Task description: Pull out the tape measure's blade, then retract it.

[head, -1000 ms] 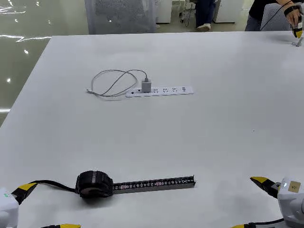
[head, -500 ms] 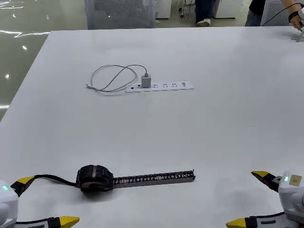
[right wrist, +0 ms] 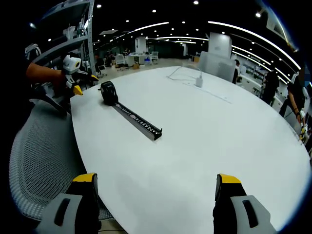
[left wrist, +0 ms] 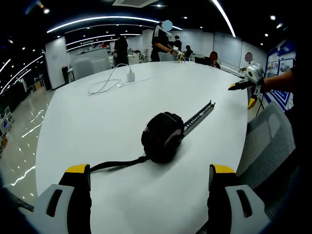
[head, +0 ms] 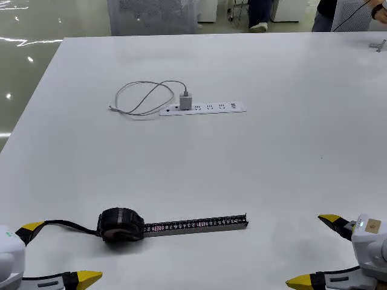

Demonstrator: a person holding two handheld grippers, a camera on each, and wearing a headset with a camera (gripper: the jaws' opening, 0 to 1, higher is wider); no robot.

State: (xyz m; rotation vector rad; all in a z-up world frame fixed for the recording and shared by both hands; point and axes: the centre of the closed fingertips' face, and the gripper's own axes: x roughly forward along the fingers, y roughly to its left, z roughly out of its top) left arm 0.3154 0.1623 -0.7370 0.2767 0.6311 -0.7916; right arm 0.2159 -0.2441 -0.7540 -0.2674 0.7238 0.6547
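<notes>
The left claw (head: 58,254) hangs released at the near edge of the white desk (head: 272,151), jaws spread and gripping nothing. The black wrist strap (head: 66,226) of the tape measure (head: 121,225) runs right up to one of those jaws, though whether they touch cannot be told. The round black case lies on its side near the front edge. Its blade (head: 196,225) is already drawn out flat along the desk to the right, with the end hook pointing towards the right claw (head: 315,251). That claw is likewise released and empty, well apart from the blade's tip. Farther back, a white power strip (head: 208,109) carries a plugged-in charger (head: 185,103), and a white cable (head: 142,99) loops away to its left. With the blade out and lying free, the pulling step looks done and the retracting step appears to be in hand. The next move probably calls for the left claw to close on the case and hold it steady. The right claw would then take the hook end and ease the blade back, or the lock would be freed so the spring draws it in without whipping.
</notes>
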